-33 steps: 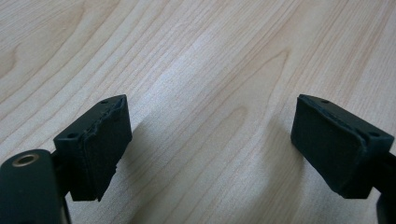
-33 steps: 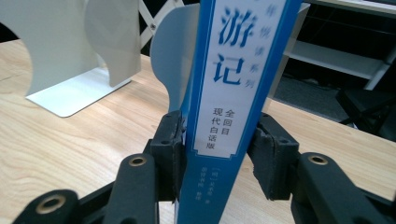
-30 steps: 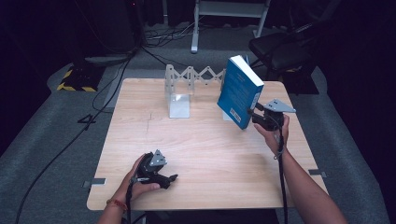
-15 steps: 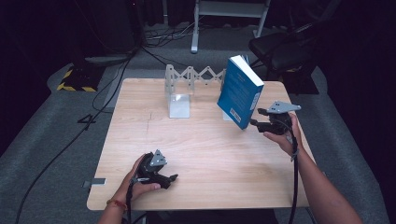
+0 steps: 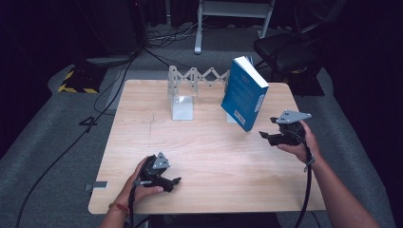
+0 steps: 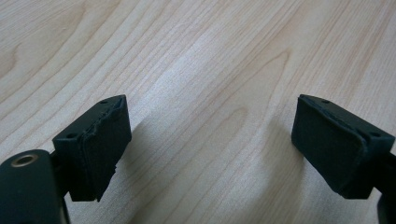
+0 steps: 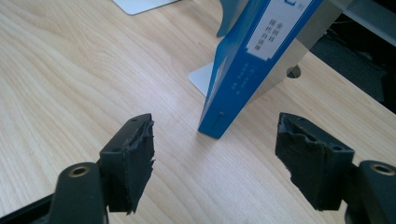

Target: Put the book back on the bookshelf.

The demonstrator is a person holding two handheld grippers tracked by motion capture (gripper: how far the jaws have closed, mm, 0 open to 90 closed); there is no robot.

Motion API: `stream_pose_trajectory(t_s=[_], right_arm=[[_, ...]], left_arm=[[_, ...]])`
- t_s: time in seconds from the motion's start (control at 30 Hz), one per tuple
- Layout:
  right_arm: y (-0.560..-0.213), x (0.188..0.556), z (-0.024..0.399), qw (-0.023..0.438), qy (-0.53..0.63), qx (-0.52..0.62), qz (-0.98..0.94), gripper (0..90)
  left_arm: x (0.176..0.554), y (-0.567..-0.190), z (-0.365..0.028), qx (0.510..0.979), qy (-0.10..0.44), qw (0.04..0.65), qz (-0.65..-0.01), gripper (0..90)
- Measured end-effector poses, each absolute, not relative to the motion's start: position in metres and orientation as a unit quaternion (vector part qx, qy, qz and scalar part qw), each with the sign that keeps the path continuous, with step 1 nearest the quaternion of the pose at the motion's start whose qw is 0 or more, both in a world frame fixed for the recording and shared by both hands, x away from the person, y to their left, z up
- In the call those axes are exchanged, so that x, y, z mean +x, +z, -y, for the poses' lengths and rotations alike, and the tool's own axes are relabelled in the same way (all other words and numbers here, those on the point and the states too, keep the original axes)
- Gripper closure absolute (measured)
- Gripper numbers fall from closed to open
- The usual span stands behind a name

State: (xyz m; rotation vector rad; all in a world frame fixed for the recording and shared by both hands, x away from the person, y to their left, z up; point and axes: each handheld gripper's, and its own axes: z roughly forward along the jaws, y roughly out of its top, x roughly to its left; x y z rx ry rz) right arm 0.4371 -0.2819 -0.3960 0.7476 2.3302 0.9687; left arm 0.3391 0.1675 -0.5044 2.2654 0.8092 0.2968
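A blue book [image 5: 244,92] stands tilted at the back right of the wooden table [image 5: 209,156], leaning on a metal bookend [image 7: 299,51]. My right gripper [image 5: 263,137] hovers just right of and nearer than the book, apart from it. Its jaws have just been opening and hold nothing. In the right gripper view the book [image 7: 252,56] rises ahead of the right gripper [image 7: 217,161], its lower corner beyond the pads. My left gripper [image 5: 176,183] rests open near the front edge, and in its own view the left gripper [image 6: 208,140] has bare wood between its jaws.
An accordion-style metal book rack [image 5: 199,76] runs along the back of the table, with a second bookend plate [image 5: 183,107] left of the book. A dark chair [image 5: 285,45] stands behind the table's right corner. Cables [image 5: 119,80] cross the floor at left.
My right gripper has let go of the book, opened its jaws and drawn back to the right. The book stays leaning where it was. The left gripper has not moved.
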Motion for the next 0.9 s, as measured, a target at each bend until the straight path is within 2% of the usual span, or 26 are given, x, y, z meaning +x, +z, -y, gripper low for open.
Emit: stream_pose_trajectory(t_s=[0.43,0.9], right_arm=[[-0.405,0.413,0.297,0.243,0.336,0.272,-0.868,26.2],[-0.448,0.381,0.331,0.227,0.335,0.274,-0.872,26.9]], left_arm=[[0.339,-0.504,-0.167,0.875,0.115,0.351,-0.314,12.6],[0.335,-0.504,-0.168,0.872,0.12,0.35,-0.322,12.9]])
